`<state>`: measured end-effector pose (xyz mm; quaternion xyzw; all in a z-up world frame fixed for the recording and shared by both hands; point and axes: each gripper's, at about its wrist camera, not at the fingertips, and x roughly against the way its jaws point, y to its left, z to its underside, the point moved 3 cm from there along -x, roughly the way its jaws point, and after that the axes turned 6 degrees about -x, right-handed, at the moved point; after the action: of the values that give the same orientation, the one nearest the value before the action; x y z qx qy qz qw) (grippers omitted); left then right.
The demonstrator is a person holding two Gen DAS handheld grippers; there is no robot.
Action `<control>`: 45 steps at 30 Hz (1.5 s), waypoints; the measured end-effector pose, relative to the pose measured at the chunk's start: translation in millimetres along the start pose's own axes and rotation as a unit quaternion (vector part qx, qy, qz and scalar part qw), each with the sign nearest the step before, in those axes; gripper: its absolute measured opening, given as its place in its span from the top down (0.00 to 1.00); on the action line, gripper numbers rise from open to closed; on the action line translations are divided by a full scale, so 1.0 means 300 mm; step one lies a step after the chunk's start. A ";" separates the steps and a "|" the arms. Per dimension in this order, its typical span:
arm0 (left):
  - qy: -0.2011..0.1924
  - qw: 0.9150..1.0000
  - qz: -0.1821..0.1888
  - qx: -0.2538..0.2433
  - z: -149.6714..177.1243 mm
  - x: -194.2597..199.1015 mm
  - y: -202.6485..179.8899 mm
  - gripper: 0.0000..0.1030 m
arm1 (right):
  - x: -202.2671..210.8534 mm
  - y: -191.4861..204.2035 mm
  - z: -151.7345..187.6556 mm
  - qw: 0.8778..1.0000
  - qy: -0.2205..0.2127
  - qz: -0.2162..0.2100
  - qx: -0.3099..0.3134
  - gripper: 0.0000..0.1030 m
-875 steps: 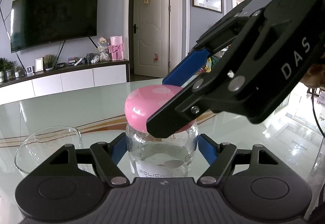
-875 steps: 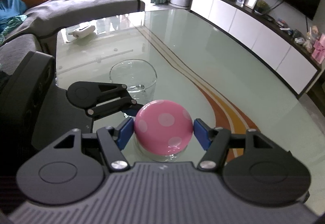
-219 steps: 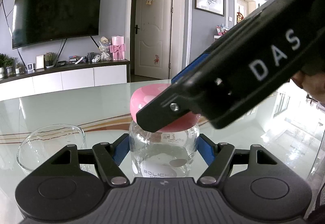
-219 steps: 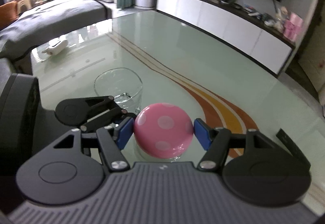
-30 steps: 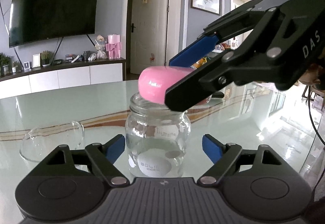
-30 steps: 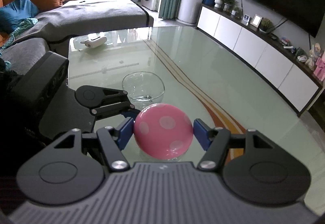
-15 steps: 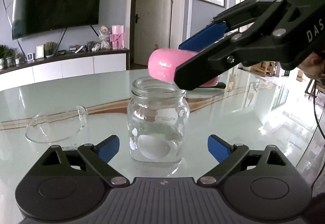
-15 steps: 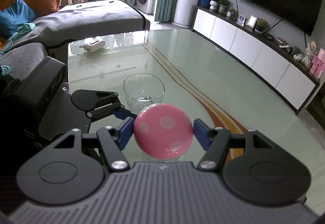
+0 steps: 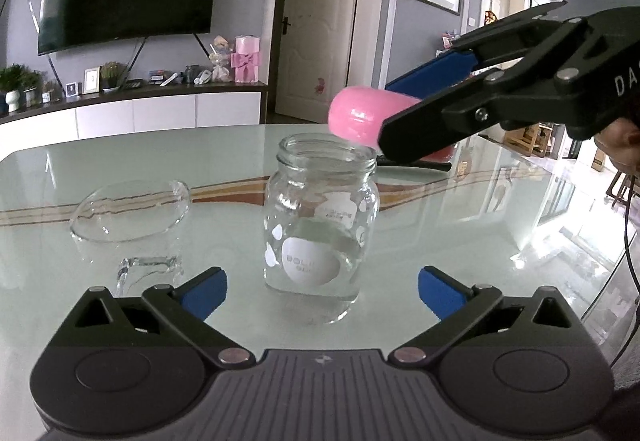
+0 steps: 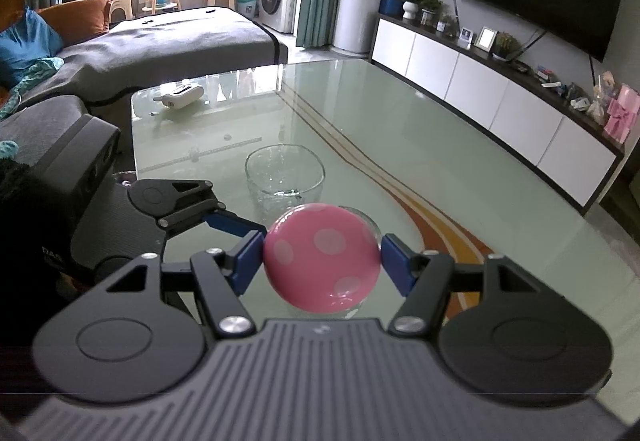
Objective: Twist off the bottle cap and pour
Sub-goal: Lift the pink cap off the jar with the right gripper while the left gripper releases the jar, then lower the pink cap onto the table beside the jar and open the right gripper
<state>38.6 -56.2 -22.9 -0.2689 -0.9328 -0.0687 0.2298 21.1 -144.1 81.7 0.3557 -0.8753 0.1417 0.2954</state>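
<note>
A clear glass jar [image 9: 320, 225] with white dots and a little water stands open on the glass table [image 9: 460, 241]. My left gripper [image 9: 322, 289] is opening; its blue pads [image 9: 204, 287] flank the jar's base without touching it. The pink dotted cap [image 9: 356, 117] hangs just above and right of the jar's mouth, with my right gripper [image 10: 322, 263] shut on it. In the right wrist view the cap [image 10: 320, 253] hides most of the jar, and one finger of the left gripper [image 10: 224, 221] shows at the left.
A clear glass bowl [image 9: 128, 213] stands left of the jar, also seen as the bowl [image 10: 284, 177] beyond the cap. A dark flat object [image 9: 416, 163] lies behind the jar. A white device [image 10: 180, 95] rests at the table's far end by the sofa.
The left jaws have spread wide and let go of the jar. The cap in the right gripper has lifted off the mouth and drifted right.
</note>
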 end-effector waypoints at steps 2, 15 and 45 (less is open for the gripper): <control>0.002 1.000 -0.004 -0.001 0.002 0.005 -0.003 0.00 | 0.003 -0.001 0.001 1.000 0.001 0.003 -0.001 0.37; 0.030 0.999 -0.025 0.016 0.019 0.040 0.006 0.00 | 0.049 -0.055 0.048 0.999 0.001 0.040 -0.024 0.37; 0.064 0.997 -0.042 0.024 0.070 0.038 0.014 0.00 | -0.143 -0.171 0.342 0.986 0.071 0.066 -0.133 0.37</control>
<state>24.1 -42.0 -36.1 -0.2189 -0.9281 -0.0725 0.2921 39.3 -204.2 -23.5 0.2431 -0.8847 0.0681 0.3918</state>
